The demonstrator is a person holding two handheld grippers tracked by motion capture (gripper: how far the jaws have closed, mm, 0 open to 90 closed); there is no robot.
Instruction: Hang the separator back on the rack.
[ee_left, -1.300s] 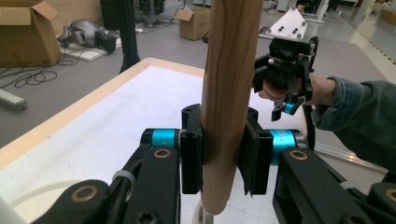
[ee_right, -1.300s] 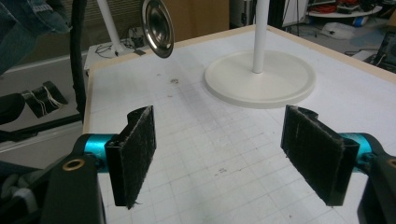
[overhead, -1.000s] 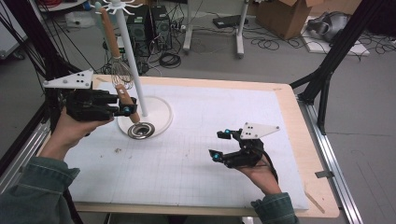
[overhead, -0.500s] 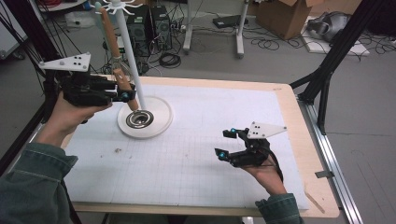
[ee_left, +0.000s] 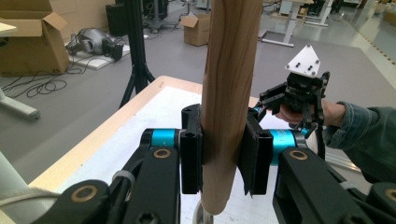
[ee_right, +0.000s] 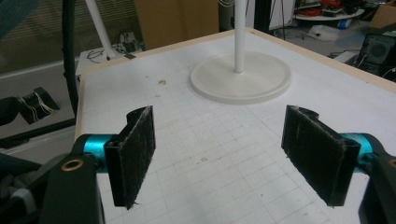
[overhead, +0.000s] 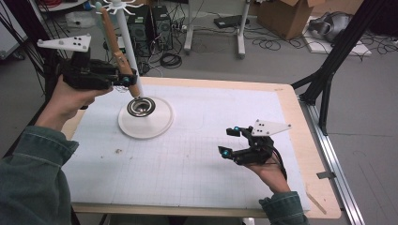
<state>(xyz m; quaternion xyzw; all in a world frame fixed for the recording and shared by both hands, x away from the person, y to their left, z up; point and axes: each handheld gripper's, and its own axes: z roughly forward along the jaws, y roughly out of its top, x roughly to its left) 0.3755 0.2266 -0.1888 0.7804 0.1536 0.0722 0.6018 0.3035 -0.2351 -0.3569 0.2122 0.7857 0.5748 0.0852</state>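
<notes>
High view: left tongs (overhead: 123,79) clamp a wooden handle (overhead: 117,51), its metal end over the stand (overhead: 145,123), likely to hang it on the hooks (overhead: 121,5). Right tongs (overhead: 233,141) wait apart, above the tabletop (overhead: 211,168).

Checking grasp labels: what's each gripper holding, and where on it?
The left gripper is shut on the wooden handle of a utensil, near the handle's lower end above the metal head. The right gripper is open, holding nothing.

Cables (overhead: 206,35) are trailing across the grey floor (overhead: 281,65) beyond the table (overhead: 300,122); a cardboard box (overhead: 281,11) is sitting farther back, right of them.
</notes>
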